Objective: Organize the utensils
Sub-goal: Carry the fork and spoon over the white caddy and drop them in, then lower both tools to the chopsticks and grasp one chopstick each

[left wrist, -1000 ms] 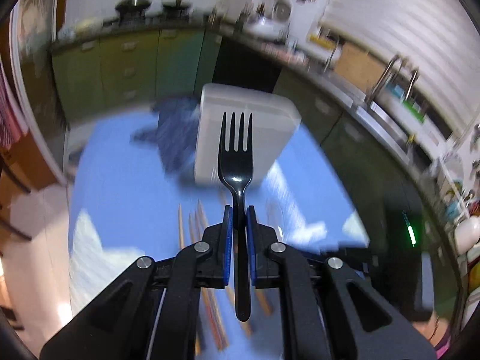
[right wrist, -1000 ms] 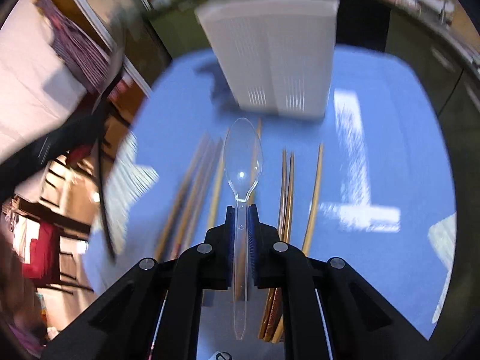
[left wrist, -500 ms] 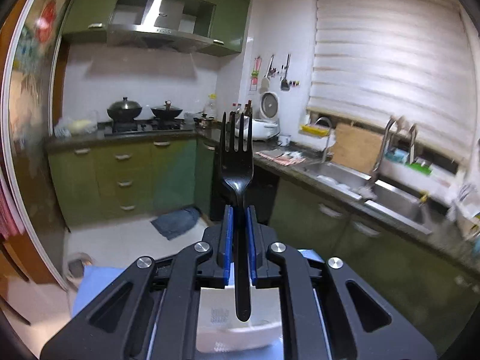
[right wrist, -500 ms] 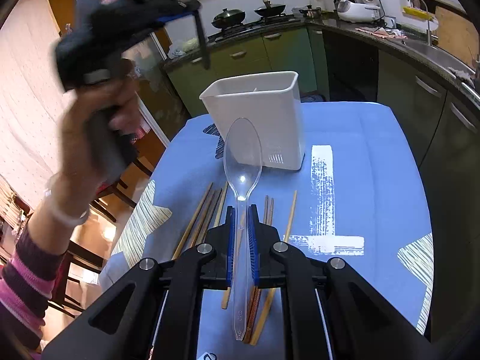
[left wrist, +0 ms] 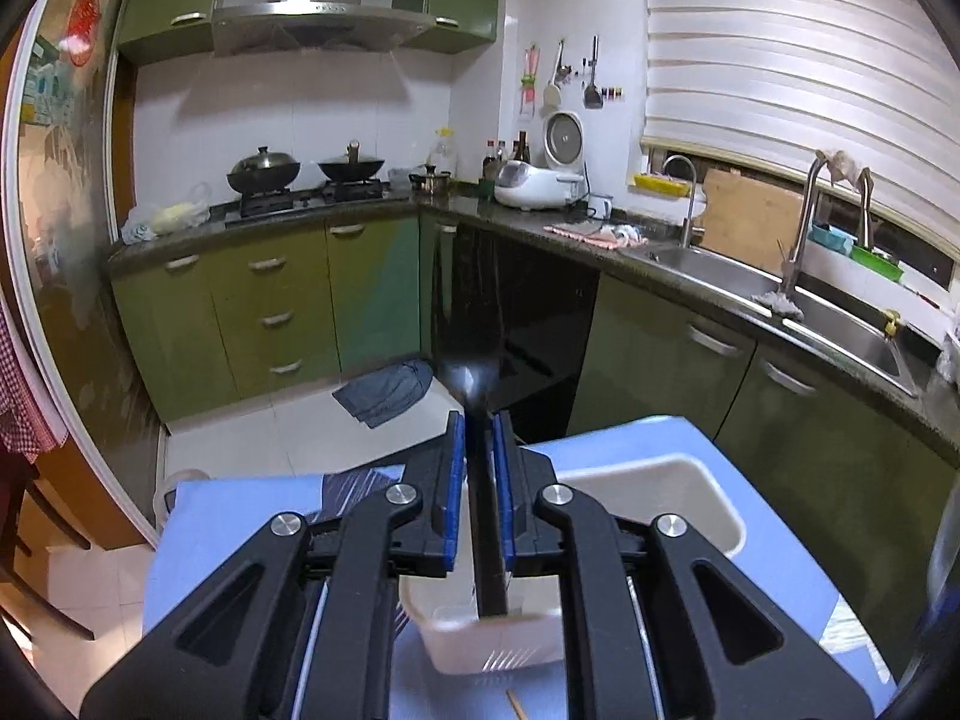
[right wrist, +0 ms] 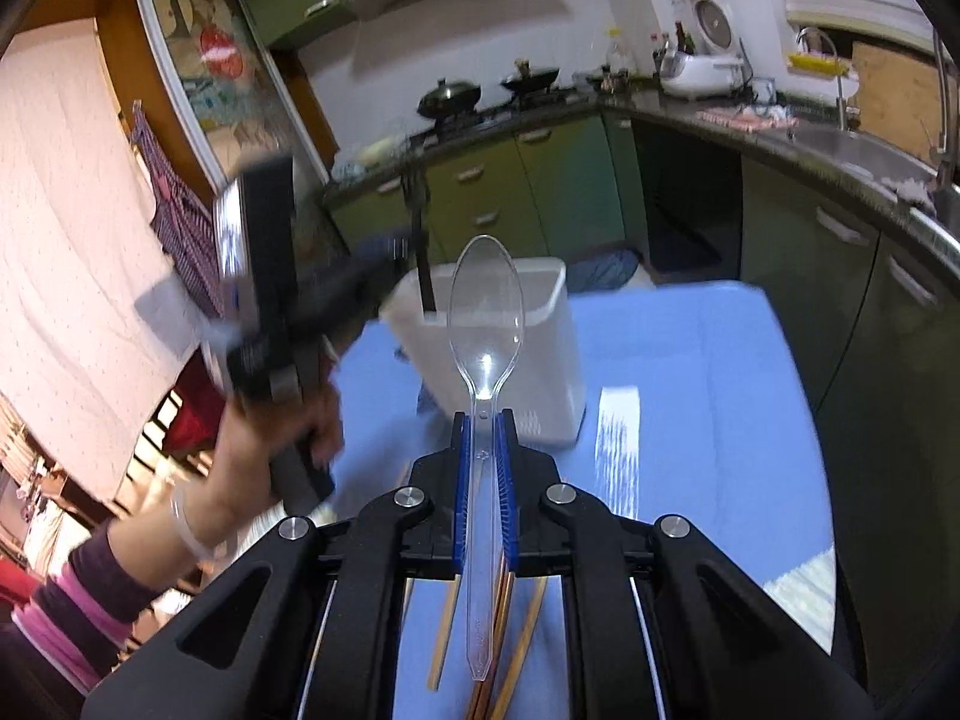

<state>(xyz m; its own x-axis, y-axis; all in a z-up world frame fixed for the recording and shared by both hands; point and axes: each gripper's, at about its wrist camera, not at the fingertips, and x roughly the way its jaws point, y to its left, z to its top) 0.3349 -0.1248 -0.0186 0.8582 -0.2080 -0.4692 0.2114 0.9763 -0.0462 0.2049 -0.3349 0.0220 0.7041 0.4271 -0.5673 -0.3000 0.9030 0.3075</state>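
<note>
My left gripper (left wrist: 478, 420) is shut on a black fork (left wrist: 487, 540), tines up, and hangs over the open white container (left wrist: 660, 480). In the right wrist view a hand holds that left gripper (right wrist: 396, 252) at the container's (right wrist: 540, 348) left rim, and the fork's (right wrist: 423, 276) handle end dips into the opening. My right gripper (right wrist: 483, 420) is shut on a clear plastic spoon (right wrist: 486, 312), bowl forward, in front of the container and above the table. Several wooden chopsticks (right wrist: 444, 630) lie on the blue tablecloth (right wrist: 690, 360) beneath it.
The table's far edge drops to the kitchen floor, where a grey cloth (left wrist: 390, 390) lies. Green cabinets, a stove (left wrist: 300, 192) and a sink (left wrist: 720, 270) line the walls beyond. A person's hand and striped sleeve (right wrist: 90, 600) are at the left.
The left gripper swung up off the table with the fork and came over the container. The right gripper rose with the spoon, so the chopsticks now lie lower in its view.
</note>
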